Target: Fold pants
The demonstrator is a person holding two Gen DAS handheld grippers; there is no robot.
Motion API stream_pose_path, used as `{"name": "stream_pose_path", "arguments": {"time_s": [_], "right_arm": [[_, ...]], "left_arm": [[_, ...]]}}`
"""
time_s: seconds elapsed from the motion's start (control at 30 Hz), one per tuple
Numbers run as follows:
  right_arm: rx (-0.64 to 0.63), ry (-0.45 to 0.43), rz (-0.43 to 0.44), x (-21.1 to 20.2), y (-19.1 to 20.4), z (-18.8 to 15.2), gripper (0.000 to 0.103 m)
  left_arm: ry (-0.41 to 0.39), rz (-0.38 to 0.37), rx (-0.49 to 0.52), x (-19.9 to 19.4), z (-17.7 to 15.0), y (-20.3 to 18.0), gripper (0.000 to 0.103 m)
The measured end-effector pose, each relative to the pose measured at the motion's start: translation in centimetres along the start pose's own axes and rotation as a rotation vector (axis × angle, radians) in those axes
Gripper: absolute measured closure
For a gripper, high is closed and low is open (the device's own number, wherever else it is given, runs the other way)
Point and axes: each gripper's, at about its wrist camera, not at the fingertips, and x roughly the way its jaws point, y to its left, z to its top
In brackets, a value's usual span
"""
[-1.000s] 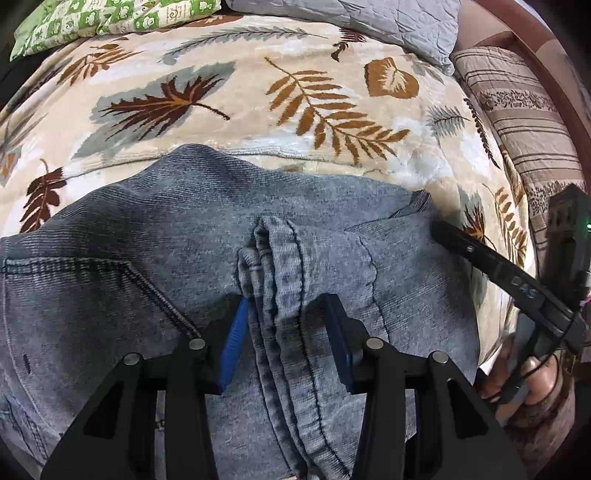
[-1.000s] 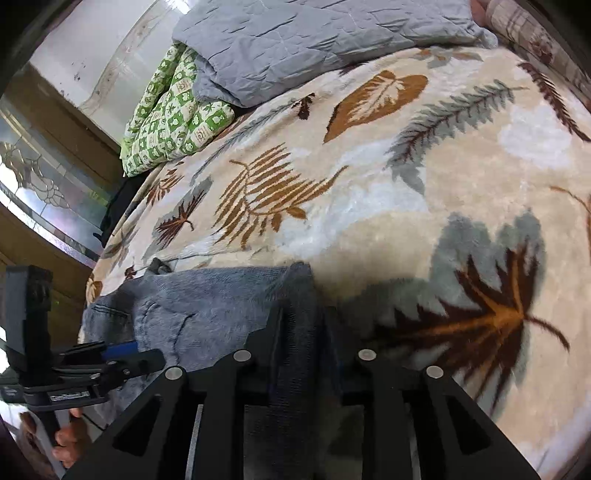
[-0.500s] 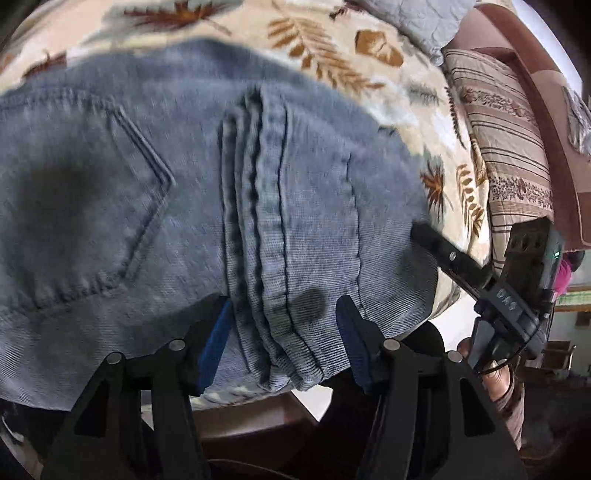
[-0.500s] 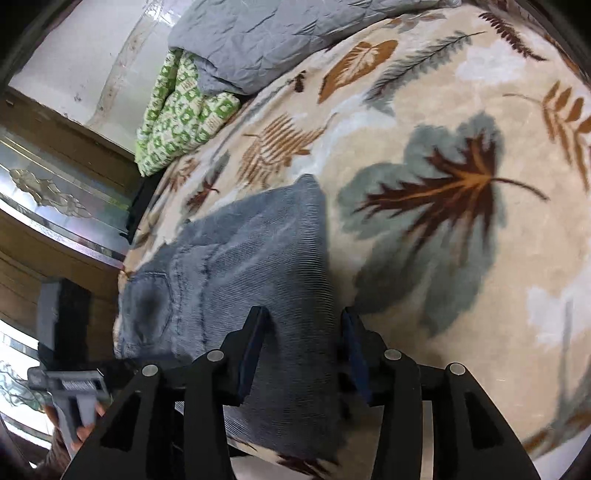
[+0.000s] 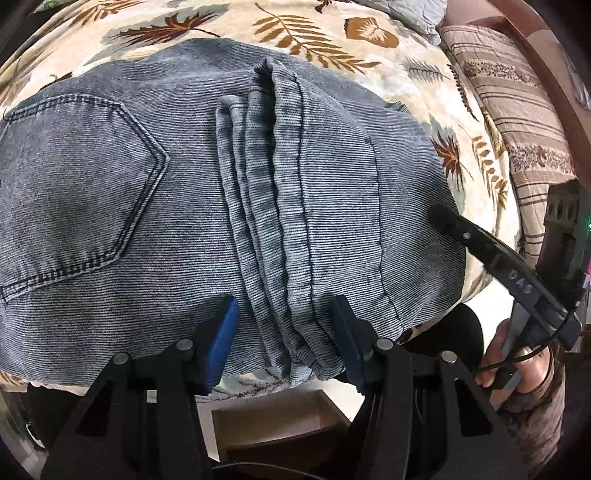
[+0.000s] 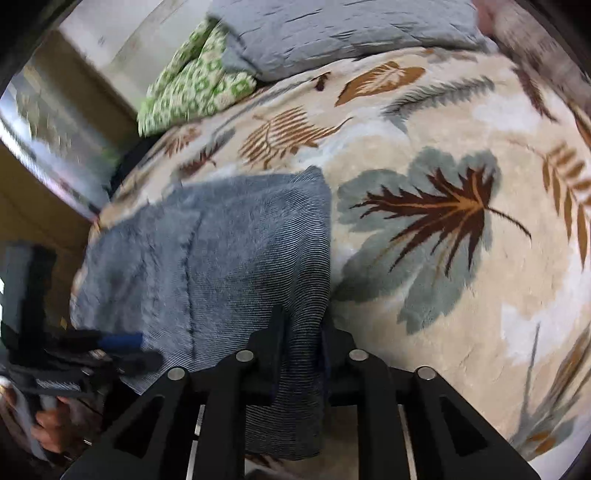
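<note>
A bed (image 5: 424, 122) under a cream blanket (image 6: 424, 302) printed with brown and grey leaves carries everything here. My left claw (image 5: 284, 332) stands wide, its blue pads on either side of a bunched ridge of seams at the near edge of the pants (image 5: 184, 192), gripping nothing. The pants are grey-blue denim, folded into a thick stack that lies at the near edge of the bed, a back pocket (image 5: 81, 192) facing up on the left side. My right claw (image 6: 299, 343) is narrow, its jaws pressed on the right-hand edge of the folded denim (image 6: 229, 251), which drapes down between the fingers. In the left wrist view that right claw (image 5: 443, 221) reaches in from the right and touches the stack's side. Beyond the denim, a grey quilted pillow (image 6: 332, 33) and a green patterned cushion (image 6: 192, 88) sit at the far end of the bed, and a striped beige pillow (image 5: 517, 103) lies along the right. Below the bed edge, an open cardboard box (image 5: 280, 424) shows.
</note>
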Motion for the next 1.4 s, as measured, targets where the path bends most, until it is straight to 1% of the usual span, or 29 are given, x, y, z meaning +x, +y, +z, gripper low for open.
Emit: {"name": "stream_pose_path", "arguments": {"time_s": [0.07,0.13,0.17,0.2,0.27,0.33,0.37,0.4,0.43,0.47,0.5,0.53,0.6,0.63,0.67,0.7,0.73,0.8,0.9,1.0,1.07,1.1,1.13,1.2,1.23,1.3,1.4], "right_arm": [[0.017,-0.011,0.016,-1.2,-0.1,-0.1,0.081],[0.016,-0.041,0.036,-3.0,0.0,-0.4,0.081],[0.008,-0.06,0.054,-4.0,0.3,-0.8,0.081],[-0.006,-0.082,0.092,-4.9,0.7,-1.3,0.081],[-0.031,-0.081,0.129,-5.5,1.4,-1.7,0.081],[-0.04,-0.06,0.142,-4.8,2.0,-2.2,0.081],[-0.042,-0.034,0.131,-4.0,2.0,-2.5,0.082],[-0.044,-0.013,0.098,-3.2,1.9,-2.7,0.084],[-0.044,0.003,0.08,-2.7,1.7,-3.0,0.089],[-0.041,0.028,0.064,-1.9,1.3,-3.3,0.091],[-0.031,0.037,0.056,-1.3,0.9,-3.5,0.097],[-0.021,0.021,0.058,-1.2,0.7,-3.6,0.098],[-0.007,0.022,0.068,-1.3,0.5,-3.5,0.098],[0.003,0.029,0.077,-1.5,0.5,-3.4,0.093],[0.017,0.029,0.097,-1.9,0.5,-3.1,0.093],[0.032,0.015,0.112,-2.3,0.4,-2.8,0.09],[0.049,-0.014,0.132,-2.8,0.3,-2.3,0.085],[0.081,-0.087,0.153,-3.8,0.0,-0.5,0.081],[0.081,-0.102,0.148,-2.7,0.3,1.6,0.081],[0.071,-0.095,0.129,-0.9,0.3,2.5,0.081],[0.079,-0.088,0.11,0.1,-0.2,2.4,0.083],[0.087,-0.079,0.105,0.7,-0.6,2.2,0.084],[0.089,-0.075,0.103,1.0,-1.0,1.9,0.085],[0.077,-0.089,0.112,1.2,-1.5,1.5,0.085],[0.068,-0.094,0.112,1.2,-1.6,1.3,0.085],[0.059,-0.096,0.11,1.4,-1.6,1.2,0.085],[0.058,-0.105,0.116,1.5,-1.7,1.2,0.085]], "left_arm": [[0.003,-0.017,-0.014,-0.6,-0.1,0.3,0.052],[-0.021,-0.044,-0.013,-1.7,-0.7,0.5,0.052],[-0.041,-0.052,-0.005,-2.3,-0.9,0.5,0.052],[-0.058,-0.058,0.008,-2.7,-1.0,0.2,0.052],[-0.074,-0.05,0.04,-2.9,-1.2,-0.5,0.052],[-0.058,-0.042,0.064,-1.9,-1.2,-0.9,0.052],[-0.046,-0.031,0.069,-1.4,-1.2,-1.1,0.052],[-0.03,-0.018,0.078,-0.7,-1.3,-1.1,0.052],[-0.016,0.0,0.098,0.3,-1.4,-1.1,0.052],[-0.024,0.007,0.11,0.6,-1.6,-1.3,0.05],[-0.044,0.013,0.127,0.6,-1.7,-1.5,0.05],[-0.047,0.018,0.134,0.5,-1.6,-1.6,0.05],[-0.039,0.001,0.119,0.3,-1.4,-1.3,0.05],[-0.032,-0.016,0.106,0.1,-1.3,-1.1,0.05],[-0.026,-0.025,0.093,-0.2,-1.1,-0.7,0.051],[-0.034,-0.038,0.077,-0.8,-0.9,-0.5,0.051],[-0.059,-0.061,0.061,-1.8,-0.3,-0.2,0.051],[-0.098,-0.079,0.039,-2.9,0.7,0.0,0.05],[-0.124,-0.085,0.006,-3.0,3.2,0.0,0.047],[-0.101,-0.063,-0.025,-1.3,4.8,0.2,0.047],[-0.079,-0.043,-0.045,0.1,5.4,0.8,0.047],[-0.081,-0.041,-0.049,0.5,5.5,1.0,0.046],[-0.099,-0.036,-0.048,0.6,5.3,1.0,0.044],[-0.109,-0.03,-0.024,0.5,5.1,1.0,0.034],[-0.114,-0.027,-0.007,0.7,5.1,0.6,0.031],[-0.129,-0.01,0.035,1.0,4.9,-0.2,0.019],[-0.152,0.059,0.121,1.6,4.2,-1.7,0.013]]}}
